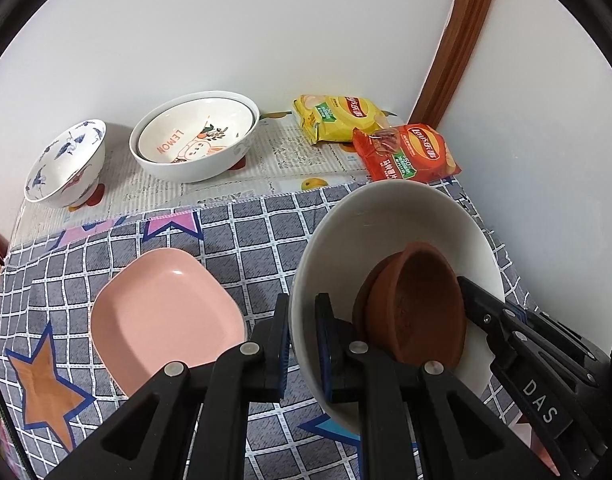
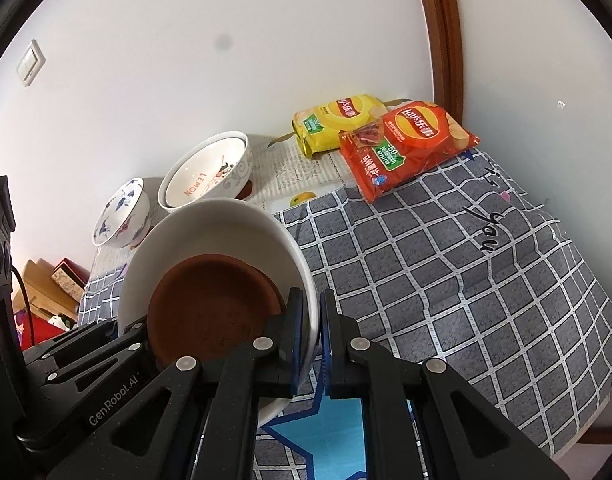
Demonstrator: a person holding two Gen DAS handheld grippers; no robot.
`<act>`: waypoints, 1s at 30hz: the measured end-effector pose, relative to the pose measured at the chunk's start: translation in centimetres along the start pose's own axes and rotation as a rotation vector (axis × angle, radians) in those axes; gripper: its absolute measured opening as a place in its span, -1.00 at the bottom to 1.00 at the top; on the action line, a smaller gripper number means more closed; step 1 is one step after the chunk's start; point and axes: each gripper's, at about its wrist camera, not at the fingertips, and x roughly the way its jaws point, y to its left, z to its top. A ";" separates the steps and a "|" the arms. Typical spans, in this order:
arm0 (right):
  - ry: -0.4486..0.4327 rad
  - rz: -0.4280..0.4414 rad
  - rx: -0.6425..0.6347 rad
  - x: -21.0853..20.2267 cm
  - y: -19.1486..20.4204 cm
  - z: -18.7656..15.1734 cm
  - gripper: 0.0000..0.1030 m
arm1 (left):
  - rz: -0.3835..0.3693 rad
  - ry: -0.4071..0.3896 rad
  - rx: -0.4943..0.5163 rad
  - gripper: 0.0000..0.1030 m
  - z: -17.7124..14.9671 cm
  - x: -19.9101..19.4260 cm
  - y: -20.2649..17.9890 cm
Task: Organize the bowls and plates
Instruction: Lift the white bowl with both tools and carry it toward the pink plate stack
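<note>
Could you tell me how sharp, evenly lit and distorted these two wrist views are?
Left wrist: sharp, soft even light, a small glare streak on the pink dish, door frame bowed by the fisheye. Right wrist: equally sharp, the grid cloth bulging, a dark smudge on the wall.

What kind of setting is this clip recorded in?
Probably a home room: a table against a plain wall, covered with a checked star-print cloth, household bowls such as the LEMON bowl, crisp packets, and a wooden door frame.

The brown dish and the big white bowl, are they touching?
Touching. The right wrist view shows the brown dish sitting inside the white bowl.
</note>
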 end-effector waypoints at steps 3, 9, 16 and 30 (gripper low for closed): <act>0.001 0.003 0.000 0.2 0.3 -0.1 -0.84 | 0.004 0.000 -0.006 -0.77 -0.1 0.0 0.3; 0.003 0.011 -0.007 0.5 1.0 -0.1 -0.84 | 0.011 -0.004 -0.017 -0.77 0.0 -0.1 0.9; 0.007 0.019 -0.016 1.0 1.7 -0.2 -0.84 | 0.017 -0.005 -0.031 -0.77 -0.1 -0.1 1.9; 0.025 0.032 -0.048 2.3 3.9 -0.5 -0.84 | 0.027 0.000 -0.068 -0.77 -0.6 0.0 4.7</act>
